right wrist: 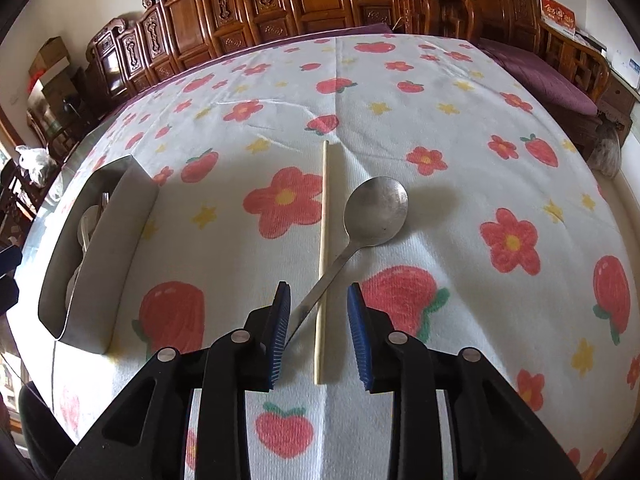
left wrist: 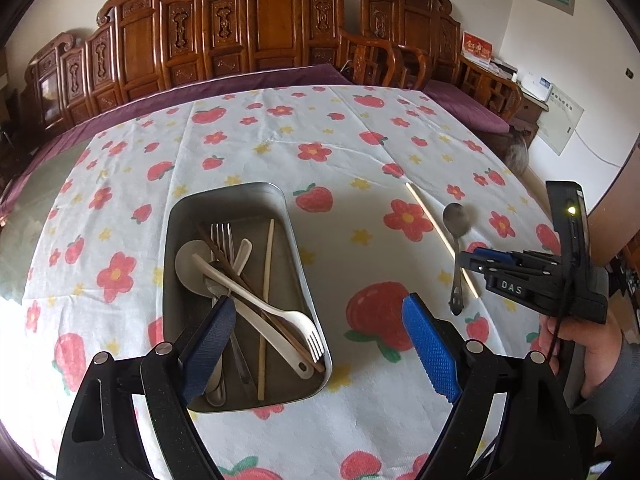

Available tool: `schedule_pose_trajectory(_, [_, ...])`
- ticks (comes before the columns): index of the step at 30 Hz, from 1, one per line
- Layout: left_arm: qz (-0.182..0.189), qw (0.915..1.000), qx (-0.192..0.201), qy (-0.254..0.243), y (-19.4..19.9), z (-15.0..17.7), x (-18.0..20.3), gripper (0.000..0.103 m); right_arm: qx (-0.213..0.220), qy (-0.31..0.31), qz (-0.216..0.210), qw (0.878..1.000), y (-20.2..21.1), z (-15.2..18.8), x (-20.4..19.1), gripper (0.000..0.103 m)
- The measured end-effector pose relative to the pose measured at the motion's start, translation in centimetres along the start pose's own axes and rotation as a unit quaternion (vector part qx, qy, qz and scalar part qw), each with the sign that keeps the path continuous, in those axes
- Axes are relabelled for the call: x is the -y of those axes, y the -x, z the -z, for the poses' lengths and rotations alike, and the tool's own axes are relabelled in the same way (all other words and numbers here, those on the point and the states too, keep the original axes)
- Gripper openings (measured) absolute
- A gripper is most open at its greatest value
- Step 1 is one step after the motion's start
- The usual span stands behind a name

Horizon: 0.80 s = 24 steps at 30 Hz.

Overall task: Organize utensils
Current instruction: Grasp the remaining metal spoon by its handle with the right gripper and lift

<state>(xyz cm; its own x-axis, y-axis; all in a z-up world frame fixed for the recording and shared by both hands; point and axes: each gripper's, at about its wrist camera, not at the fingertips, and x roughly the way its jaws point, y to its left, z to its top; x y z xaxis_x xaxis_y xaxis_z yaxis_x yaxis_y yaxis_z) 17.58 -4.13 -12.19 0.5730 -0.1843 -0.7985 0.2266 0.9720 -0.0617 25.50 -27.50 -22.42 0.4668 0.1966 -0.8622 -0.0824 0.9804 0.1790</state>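
A metal tray (left wrist: 294, 240) on the flowered tablecloth holds several utensils: a white plastic fork (left wrist: 280, 320), a white spoon (left wrist: 192, 264), a metal fork (left wrist: 222, 236), dark chopsticks and a light chopstick (left wrist: 266, 300). My left gripper (left wrist: 320, 344) is open, low over the tray's near end. A metal spoon (right wrist: 376, 208) and a light chopstick (right wrist: 322, 260) lie crossed on the cloth; both also show in the left wrist view, the spoon (left wrist: 456, 224) to the right of the tray. My right gripper (right wrist: 320, 332) is open, its fingers either side of the spoon handle and chopstick. The tray (right wrist: 132, 208) stands to its left.
Carved wooden chairs (left wrist: 256, 24) with purple cushions line the far side of the table. The table edge runs close on the right (left wrist: 560, 208). Boxes and clutter stand at the far left (right wrist: 48, 68).
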Motion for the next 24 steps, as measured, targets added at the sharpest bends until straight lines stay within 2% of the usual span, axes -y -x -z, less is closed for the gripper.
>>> schedule_pose_trajectory(3, [0.000, 1.0000, -0.004, -0.005, 0.1, 0.2, 0.3, 0.082, -0.001, -0.013, -0.002, 1.000, -0.9, -0.2, 0.3, 0.031])
schedule_pose_trajectory(7, [-0.001, 1.0000, -0.004, -0.009, 0.3, 0.4, 0.3, 0.082, 0.001, -0.009, 0.015, 1.000, -1.3, -0.6, 0.2, 0.021])
schedule_pose_trajectory(8, [-0.001, 1.0000, -0.004, -0.008, 0.3, 0.4, 0.2, 0.082, 0.000, -0.007, 0.023, 1.000, -1.3, -0.6, 0.2, 0.016])
schedule_pose_trajectory(11, [-0.001, 1.0000, -0.002, -0.005, 0.6, 0.4, 0.0, 0.082, 0.000, -0.013, 0.025, 1.000, -1.3, -0.6, 0.5, 0.012])
schedule_pose_trajectory(16, [-0.001, 1.0000, 0.004, -0.001, 1.1, 0.6, -0.3, 0.082, 0.006, -0.025, 0.020, 0.999, -0.8, -0.3, 0.7, 0.008])
schedule_pose_trajectory(24, [-0.002, 1.0000, 0.005, 0.002, 1.4, 0.8, -0.4, 0.082, 0.021, -0.018, 0.002, 1.000, 1.0, 0.3, 0.2, 0.007])
